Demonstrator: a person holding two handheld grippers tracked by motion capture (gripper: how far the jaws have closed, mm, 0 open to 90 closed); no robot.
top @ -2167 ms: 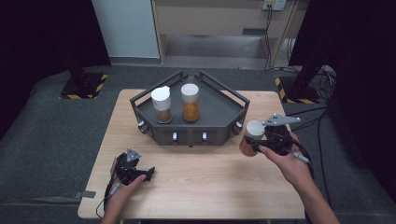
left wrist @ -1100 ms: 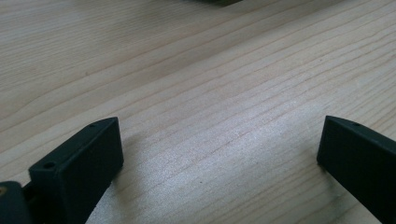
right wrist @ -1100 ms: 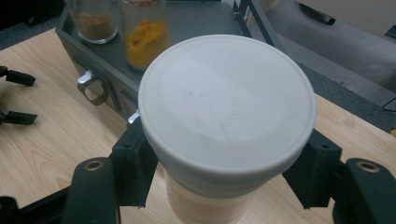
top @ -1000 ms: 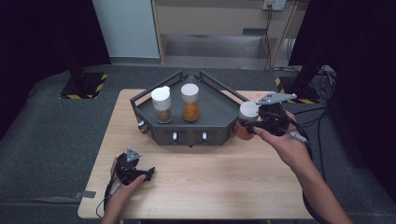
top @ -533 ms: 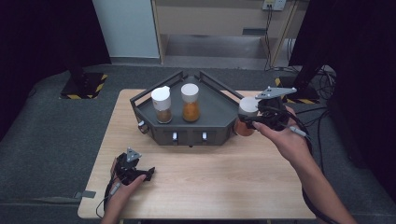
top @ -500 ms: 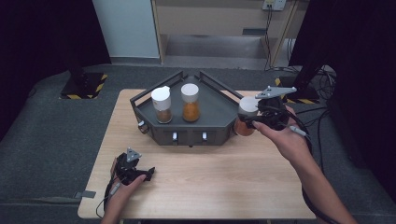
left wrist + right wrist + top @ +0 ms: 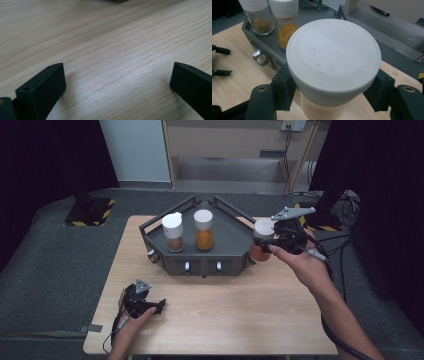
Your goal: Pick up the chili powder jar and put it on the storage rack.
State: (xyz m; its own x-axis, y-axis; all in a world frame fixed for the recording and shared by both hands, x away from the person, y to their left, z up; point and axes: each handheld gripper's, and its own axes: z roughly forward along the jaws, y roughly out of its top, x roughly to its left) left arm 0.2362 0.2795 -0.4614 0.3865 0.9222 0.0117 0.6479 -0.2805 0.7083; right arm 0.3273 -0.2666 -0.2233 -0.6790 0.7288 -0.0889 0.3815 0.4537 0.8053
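My right gripper (image 7: 263, 241) is shut on a spice jar (image 7: 260, 246) with a white lid and orange-brown contents, held in the air at the right corner of the dark grey rack (image 7: 227, 236). In the right gripper view the jar's lid (image 7: 333, 57) sits between the two black jaws. Two more jars stand on the rack: one with brown spice (image 7: 173, 232) and one with orange spice (image 7: 204, 229). My left gripper (image 7: 161, 306) rests on the wooden table (image 7: 240, 315) near its front left, open, with bare wood between its fingertips (image 7: 45, 87).
The rack has small knobs on its front face (image 7: 187, 266). Cables (image 7: 345, 215) trail off the table's right side. Grey floor surrounds the table, and a black stand with yellow-striped base (image 7: 87, 210) is at the back left.
My right gripper has carried the jar up and toward the back, from the table at the rack's right front to the rack's right corner. The left gripper has stayed put.
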